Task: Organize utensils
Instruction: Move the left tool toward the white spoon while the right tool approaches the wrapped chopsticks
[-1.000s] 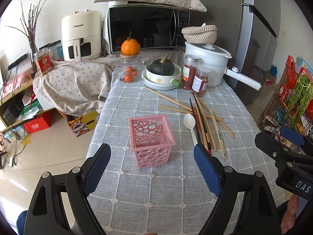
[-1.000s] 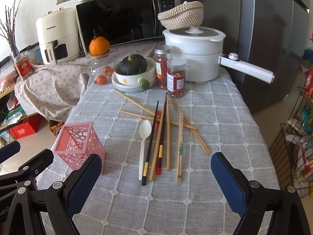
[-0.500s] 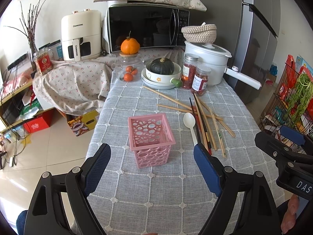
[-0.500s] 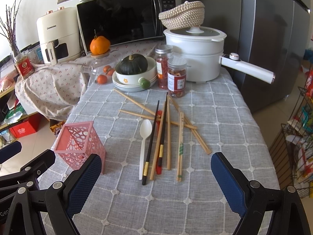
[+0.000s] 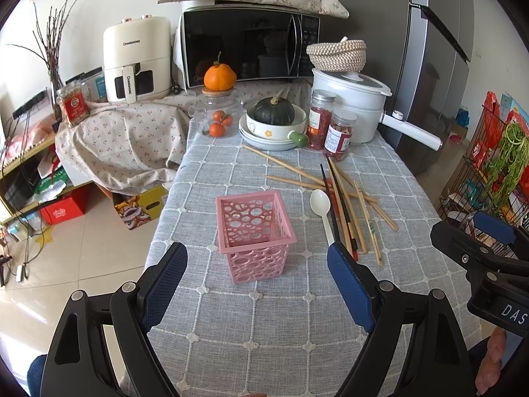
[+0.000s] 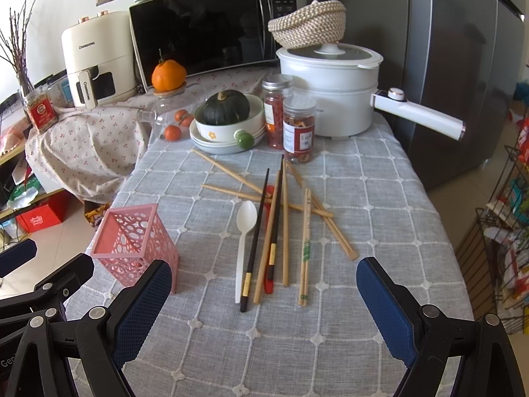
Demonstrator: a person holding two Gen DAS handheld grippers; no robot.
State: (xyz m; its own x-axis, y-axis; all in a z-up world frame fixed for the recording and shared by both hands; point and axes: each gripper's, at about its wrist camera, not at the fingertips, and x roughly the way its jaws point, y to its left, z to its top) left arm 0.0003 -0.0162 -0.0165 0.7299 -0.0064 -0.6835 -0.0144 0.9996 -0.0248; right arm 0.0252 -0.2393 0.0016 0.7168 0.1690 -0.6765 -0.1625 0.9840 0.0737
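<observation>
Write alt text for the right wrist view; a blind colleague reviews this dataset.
The open right gripper hovers over scattered chopsticks and a white spoon on a grey checked tablecloth. An empty pink basket stands left.

Basket [image 5: 256,231] stands left of spoon [image 5: 322,210] and chopsticks [image 6: 284,228], seemingly empty.

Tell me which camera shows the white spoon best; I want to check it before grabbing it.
The right wrist view: the white spoon lies whole and unobstructed beside the chopsticks. In the left wrist view, the spoon sits farther off, and the left gripper finger covers the handle's end.
</observation>
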